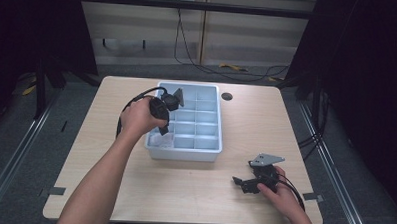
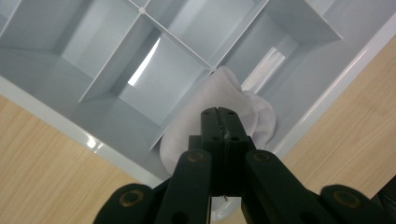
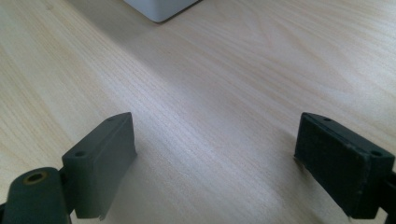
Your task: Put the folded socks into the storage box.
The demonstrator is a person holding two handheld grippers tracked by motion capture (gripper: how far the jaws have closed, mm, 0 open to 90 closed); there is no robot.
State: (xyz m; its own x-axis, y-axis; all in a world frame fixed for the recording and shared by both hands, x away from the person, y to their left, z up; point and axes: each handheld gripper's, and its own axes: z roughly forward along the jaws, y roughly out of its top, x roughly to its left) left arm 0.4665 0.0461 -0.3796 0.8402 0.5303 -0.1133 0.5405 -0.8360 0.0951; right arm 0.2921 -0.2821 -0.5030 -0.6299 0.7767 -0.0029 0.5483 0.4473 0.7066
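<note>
table [image 1: 133, 190] of pale wood filled most of the high view, with dark floor around it and a small round hole [image 1: 227, 96] near its far edge. tray [image 1: 185, 152], light blue-grey and split into many compartments, sat near the table's middle, a little toward the far side. your left hand [image 1: 138, 119] reached over the tray's near-left corner, holding the left gripper [image 2: 222, 122] pointed down into it. in the left gripper view its jaws were pressed together, tips against each other, directly above a white cloth [image 2: 261, 116] bunched in a corner compartment by the tray's rim; whether a fold of cloth was pinched between them i cannot tell. in the high view that cloth [image 1: 166, 139] showed as a pale lump in the tray's near-left cell. your right hand [image 1: 281, 192] rested on the table near its right front corner, well apart from the tray, with the right gripper [image 3: 215, 163] lying low over bare wood, jaws spread wide and nothing between them. a corner of the tray [image 3: 161, 9] showed far ahead of it.
</note>
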